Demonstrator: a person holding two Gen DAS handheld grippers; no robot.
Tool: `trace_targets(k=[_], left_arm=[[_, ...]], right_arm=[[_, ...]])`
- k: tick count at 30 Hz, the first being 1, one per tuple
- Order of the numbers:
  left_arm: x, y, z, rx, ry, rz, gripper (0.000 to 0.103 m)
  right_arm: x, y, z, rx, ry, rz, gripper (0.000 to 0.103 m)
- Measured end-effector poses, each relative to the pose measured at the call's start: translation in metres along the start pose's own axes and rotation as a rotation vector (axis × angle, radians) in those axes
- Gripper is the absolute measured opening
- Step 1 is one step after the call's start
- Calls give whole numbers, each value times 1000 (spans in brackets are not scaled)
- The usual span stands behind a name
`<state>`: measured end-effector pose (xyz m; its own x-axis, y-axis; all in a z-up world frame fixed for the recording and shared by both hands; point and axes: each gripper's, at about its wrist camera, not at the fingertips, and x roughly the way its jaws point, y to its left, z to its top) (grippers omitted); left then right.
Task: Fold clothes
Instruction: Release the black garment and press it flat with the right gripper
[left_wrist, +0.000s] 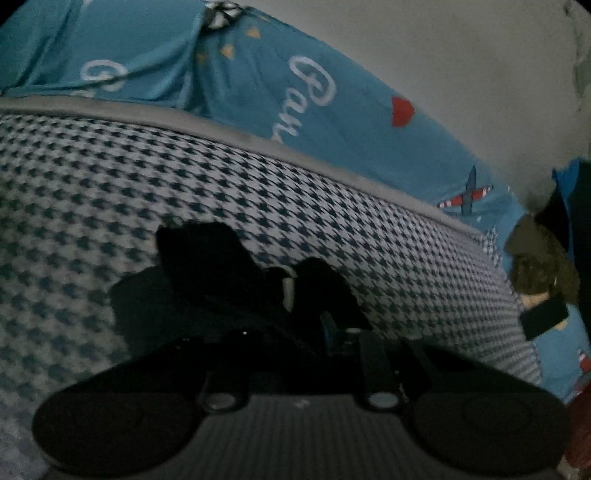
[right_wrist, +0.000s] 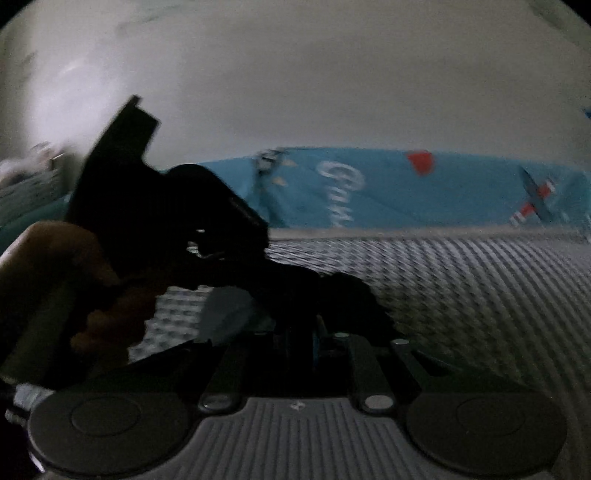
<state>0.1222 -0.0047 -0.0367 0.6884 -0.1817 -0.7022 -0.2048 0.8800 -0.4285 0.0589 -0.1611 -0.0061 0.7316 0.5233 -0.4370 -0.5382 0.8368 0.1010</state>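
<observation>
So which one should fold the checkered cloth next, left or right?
Probably the left hand-held gripper. Its dark fingers lie right on the checkered cloth, near its grey hem. The right hand-held gripper is low over the same cloth, but its blurred view hides any grip.

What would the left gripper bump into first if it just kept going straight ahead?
Probably the houndstooth garment right under the left gripper, then the blue printed sheet beyond its grey hem; depth is hard to judge.

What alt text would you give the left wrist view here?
Dim fisheye view along the left gripper, its dark fingers low over a black-and-white houndstooth garment with a grey hem, spread on a blue printed bedsheet beside a pale wall. Whether the fingers pinch fabric is unclear.
</observation>
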Motion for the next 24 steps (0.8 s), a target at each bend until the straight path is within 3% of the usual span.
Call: trace_targets(k=[5,8,10,13,15,18,24], left_arm=[[5,-16,1,32,-17,-16,56],[-1,-18,5,40,-36,-21,65],[-6,-16,8,31,-47,-21,67],[-13,-9,14,-3,-59,-21,79],[-17,-5,16,-9,-66,-12,80],[-22,0,17,7,-73,15,80],[-33,13,16,20,-67,53,82]], right_arm=[[23,-27,-8,99,86,-128,11],[28,-41,-10,202,119,-133,11],[26,-45,-9,239,114,-140,11],[23,-51,-9,289,100,-149,12],[24,-58,-11,354,117,-167,15],[16,-59,-7,346,96,-182,20],[0,-60,1,321,49,-210,22]])
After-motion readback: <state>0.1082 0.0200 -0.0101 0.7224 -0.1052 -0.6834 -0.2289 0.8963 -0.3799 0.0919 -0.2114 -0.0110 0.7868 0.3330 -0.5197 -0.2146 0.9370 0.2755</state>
